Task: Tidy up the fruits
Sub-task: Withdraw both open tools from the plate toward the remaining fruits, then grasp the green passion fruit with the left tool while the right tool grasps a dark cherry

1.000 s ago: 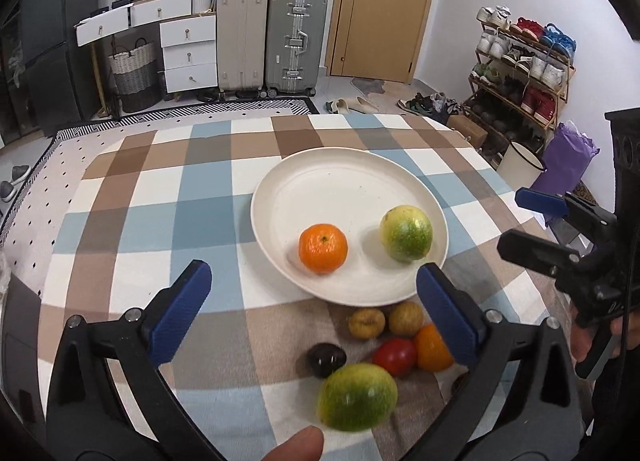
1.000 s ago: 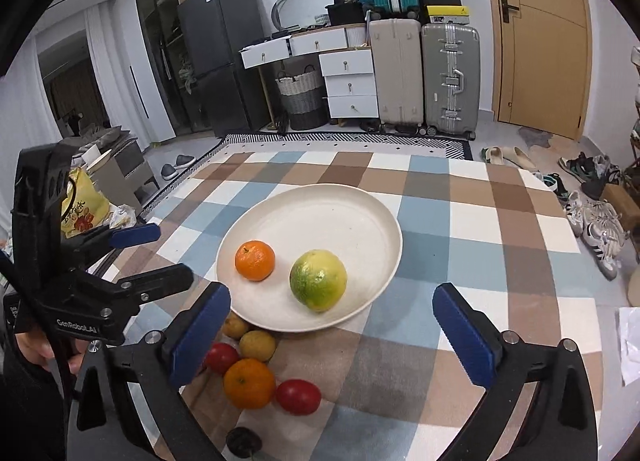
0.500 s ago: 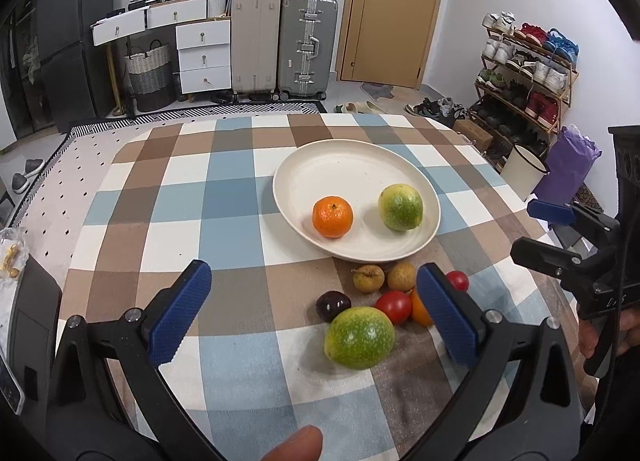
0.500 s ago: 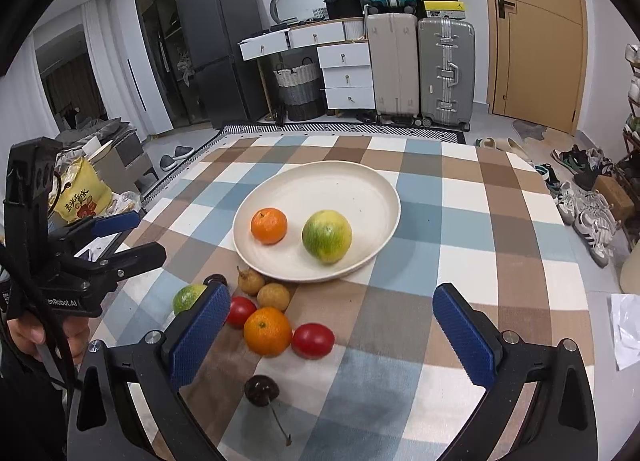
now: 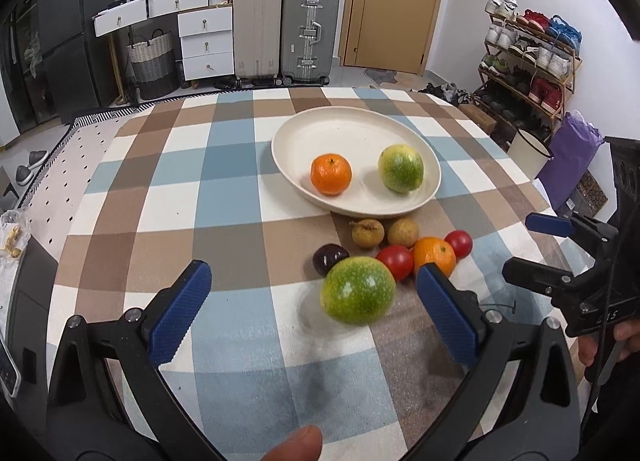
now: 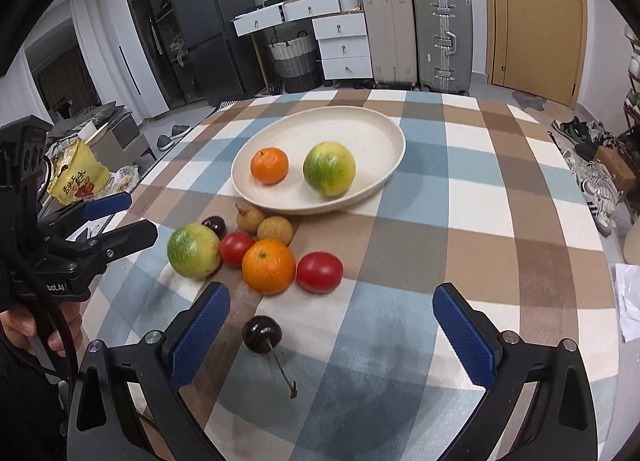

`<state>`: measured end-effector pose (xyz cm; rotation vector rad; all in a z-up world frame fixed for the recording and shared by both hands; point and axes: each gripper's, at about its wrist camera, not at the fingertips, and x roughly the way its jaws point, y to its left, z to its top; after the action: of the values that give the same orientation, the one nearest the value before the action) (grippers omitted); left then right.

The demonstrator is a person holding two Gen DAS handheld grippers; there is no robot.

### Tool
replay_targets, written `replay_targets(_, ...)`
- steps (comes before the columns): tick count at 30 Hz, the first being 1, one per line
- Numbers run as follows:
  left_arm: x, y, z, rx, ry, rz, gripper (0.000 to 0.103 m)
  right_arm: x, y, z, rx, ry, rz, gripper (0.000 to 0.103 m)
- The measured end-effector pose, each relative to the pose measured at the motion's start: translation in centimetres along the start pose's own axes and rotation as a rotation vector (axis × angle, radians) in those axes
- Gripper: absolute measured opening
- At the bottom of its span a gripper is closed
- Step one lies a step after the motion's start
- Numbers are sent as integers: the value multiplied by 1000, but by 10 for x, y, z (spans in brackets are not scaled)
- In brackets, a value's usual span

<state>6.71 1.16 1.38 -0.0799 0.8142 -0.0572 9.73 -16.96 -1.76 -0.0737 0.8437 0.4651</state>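
- A cream plate (image 6: pixel 384 129) is seen on the checked tablecloth (image 6: pixel 460 197), and two fruits are already held in it: a small orange (image 6: pixel 269 165) and a green-yellow citrus (image 6: pixel 329 168), set apart from each other.
- The rest of the fruit is gathered in a cluster on the cloth just in front of the plate: a second green citrus (image 5: pixel 357 290), a larger orange (image 6: pixel 268 266), two red tomatoes (image 6: pixel 319 272), two small brown fruits (image 6: pixel 274 230) and a dark cherry (image 5: pixel 330 258).
- One more stemmed cherry (image 6: pixel 262 334) is found lying alone, nearer the right gripper (image 6: pixel 330 327).
- The left gripper (image 5: pixel 314 295) is held with its jaws wide apart and nothing between them; the loose green citrus is framed between its blue pads (image 5: pixel 180 311), nearer the right-hand pad.
- The right gripper's jaws are likewise spread wide and empty.
- The step in hand is judged to be the approach to the next pickup, with most of the sorting left undone.
- For the next move, the left gripper would need to be centred on the round citrus and closed gently, since a round fruit is easily rolled aside.
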Motion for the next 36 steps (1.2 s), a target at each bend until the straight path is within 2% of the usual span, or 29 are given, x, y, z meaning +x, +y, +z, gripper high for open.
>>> replay_targets(10, 12, -2, -17, -14, 37, 2, 102, 11, 0, -20, 14, 59, -3, 103)
replay_targets(18, 18, -2, -22, -16, 48, 1, 102, 25, 19, -31, -67, 107, -51, 103)
replay_targets(32, 35, 1, -25, -22, 77, 1, 102, 38, 35, -31, -146, 114, -97, 101)
replay_targets(35, 38, 1, -24, -25, 82, 3, 102, 39, 37, -31, -154, 115, -90, 93)
replay_targets(36, 39, 2, -24, -28, 84, 2, 102, 40, 37, -31, -154, 116, -83, 87)
